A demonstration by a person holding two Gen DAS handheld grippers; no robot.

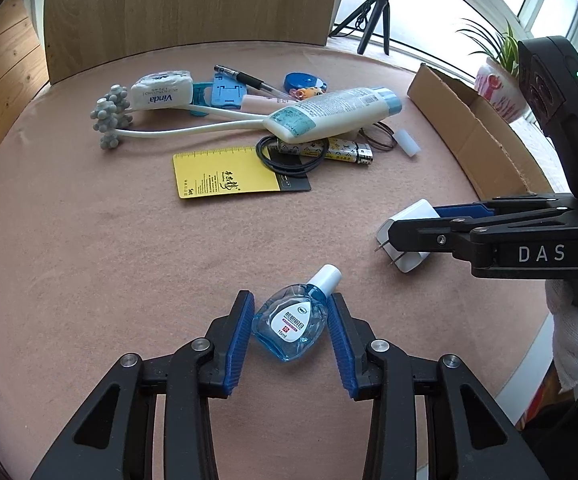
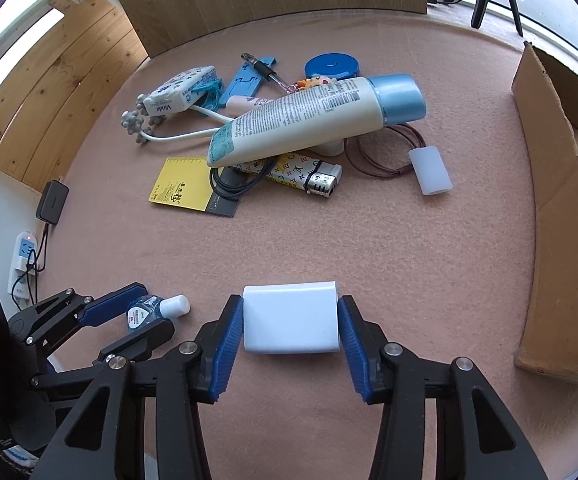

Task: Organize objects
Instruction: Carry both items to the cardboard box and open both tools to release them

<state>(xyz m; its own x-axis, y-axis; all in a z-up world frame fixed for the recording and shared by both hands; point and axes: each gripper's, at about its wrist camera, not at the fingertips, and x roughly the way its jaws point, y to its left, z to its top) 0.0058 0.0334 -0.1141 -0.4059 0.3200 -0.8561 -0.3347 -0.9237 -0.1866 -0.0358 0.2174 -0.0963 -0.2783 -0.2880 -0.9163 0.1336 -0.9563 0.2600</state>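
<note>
A small blue eye-drop bottle (image 1: 289,326) with a white cap lies on the pink tablecloth (image 1: 129,260). My left gripper (image 1: 291,300) has a blue pad against each of its sides. To the right, a white plug charger (image 2: 290,318) sits between the pads of my right gripper (image 2: 290,300), which press on both its ends. In the left wrist view the charger (image 1: 409,216) shows its two prongs pointing left, held in the right gripper (image 1: 409,224). In the right wrist view the bottle (image 2: 145,312) rests in the left gripper (image 2: 157,306).
A pile lies further back: lotion tube (image 1: 337,114), tissue pack (image 1: 163,90), grey-balled massager (image 1: 111,120), yellow ruler card (image 1: 225,174), lighter (image 2: 301,174), black cable (image 1: 289,156), white cap (image 2: 431,172). An open cardboard box (image 2: 553,200) stands at the right. A gloved hand (image 1: 573,332) holds the right gripper.
</note>
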